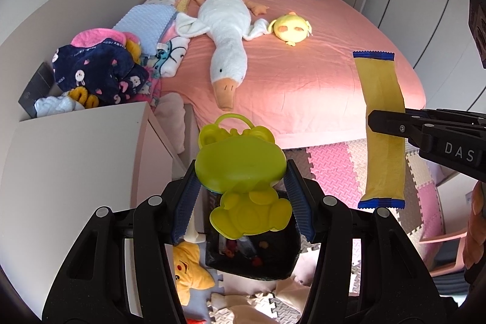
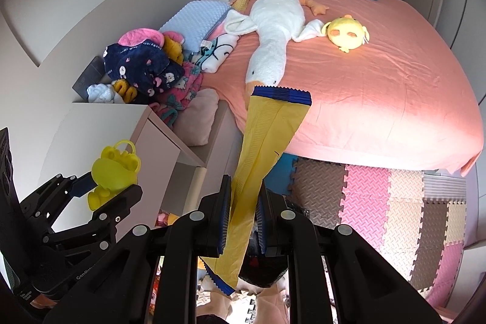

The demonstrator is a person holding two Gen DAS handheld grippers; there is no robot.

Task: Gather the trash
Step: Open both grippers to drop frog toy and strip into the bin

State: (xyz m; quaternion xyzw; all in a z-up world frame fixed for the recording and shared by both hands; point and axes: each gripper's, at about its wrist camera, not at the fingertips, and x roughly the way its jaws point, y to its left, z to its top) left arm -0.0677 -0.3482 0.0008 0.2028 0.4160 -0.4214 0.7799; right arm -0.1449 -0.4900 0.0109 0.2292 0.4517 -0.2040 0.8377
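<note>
My left gripper is shut on a lime-green frog-shaped plastic toy and holds it in the air above a black bin with trash inside. The toy also shows in the right wrist view, in the left gripper. My right gripper is shut on a long yellow wrapper with blue ends, held upright in the air. The wrapper also shows in the left wrist view, clamped by the right gripper, to the right of the toy.
A pink bed carries a white goose plush, a yellow chick plush and a pile of blankets. A white bedside cabinet stands at left. Foam floor mats and a yellow star plush lie below.
</note>
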